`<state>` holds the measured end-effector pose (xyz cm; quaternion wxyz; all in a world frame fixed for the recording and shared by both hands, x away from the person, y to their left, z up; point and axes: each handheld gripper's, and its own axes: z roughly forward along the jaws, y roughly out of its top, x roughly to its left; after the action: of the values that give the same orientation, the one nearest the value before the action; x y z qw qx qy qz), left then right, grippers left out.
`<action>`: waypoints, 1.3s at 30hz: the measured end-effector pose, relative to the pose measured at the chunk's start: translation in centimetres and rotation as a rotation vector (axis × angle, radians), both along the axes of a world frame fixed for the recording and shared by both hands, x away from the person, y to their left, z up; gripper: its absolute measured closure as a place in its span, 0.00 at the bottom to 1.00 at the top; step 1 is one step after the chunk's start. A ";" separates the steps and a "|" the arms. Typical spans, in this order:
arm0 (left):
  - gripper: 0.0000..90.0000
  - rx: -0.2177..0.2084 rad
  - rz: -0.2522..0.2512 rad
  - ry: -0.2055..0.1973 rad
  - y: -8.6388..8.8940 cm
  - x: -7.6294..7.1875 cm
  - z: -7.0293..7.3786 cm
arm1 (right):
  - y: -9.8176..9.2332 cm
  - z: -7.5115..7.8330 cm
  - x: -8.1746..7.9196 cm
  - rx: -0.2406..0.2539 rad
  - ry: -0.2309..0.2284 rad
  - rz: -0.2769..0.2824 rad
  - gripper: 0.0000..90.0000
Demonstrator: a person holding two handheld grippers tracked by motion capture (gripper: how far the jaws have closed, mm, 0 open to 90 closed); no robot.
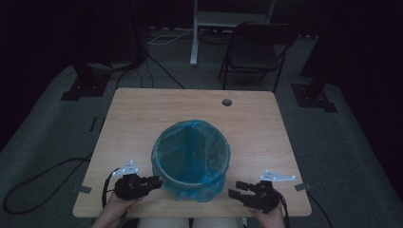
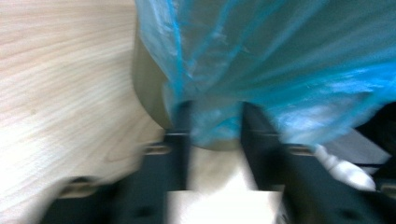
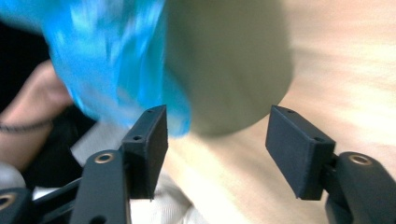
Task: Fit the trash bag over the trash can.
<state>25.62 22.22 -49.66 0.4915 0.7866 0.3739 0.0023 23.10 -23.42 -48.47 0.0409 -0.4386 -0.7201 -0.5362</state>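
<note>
Olive bin (image 1: 190, 183) sat on the wooden bench (image 1: 138, 118), near the front edge, roughly centred side to side. Lined with a blue plastic bag (image 1: 190, 152), folded over the rim and hanging down the outside, lowest on the near side.

Left tongs (image 1: 154, 182) right up against the bin's near-left side, held in the person's left hand (image 1: 114, 209). From the left gripper view: left tongs (image 2: 215, 128) parted a bit, with the loose hem of the blue bag (image 2: 280, 60) hanging between the jaws and the bin wall (image 2: 149, 88) just behind. Pretty blurry there, so can't tell if the pads actually touch the plastic; doesn't look clamped.

Right tongs (image 1: 234, 190) just beside the bin's near-right side, a small gap to the bag, held in the right hand (image 1: 271, 219). In the right gripper view: right tongs (image 3: 217, 140) spread wide, nothing between the jaws, bin wall (image 3: 233, 65) straight ahead and the bag's hem (image 3: 107, 60) off to its left.

Cable hole (image 1: 227, 102) in the bench beyond the bin, towards the far right. Folding chair (image 1: 254, 47) on the floor well behind the bin, past the far edge.
</note>
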 end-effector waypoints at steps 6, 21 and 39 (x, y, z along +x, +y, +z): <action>0.41 -0.089 0.063 -0.004 3.2 -0.7 2.4 | -2.1 3.0 1.1 0.066 -0.076 -0.122 0.33; 0.40 -0.141 0.134 -0.091 3.3 8.2 12.0 | 0.7 5.6 2.9 0.048 -0.130 -0.065 0.46; 0.98 -0.100 0.030 0.027 -2.5 13.6 12.1 | 0.1 5.0 2.9 0.048 -0.121 -0.070 0.47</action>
<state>39.25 19.67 -37.57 0.5250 0.7553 0.3918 -0.0197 25.99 -23.37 -43.43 -0.0109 -0.4292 -0.6925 -0.5798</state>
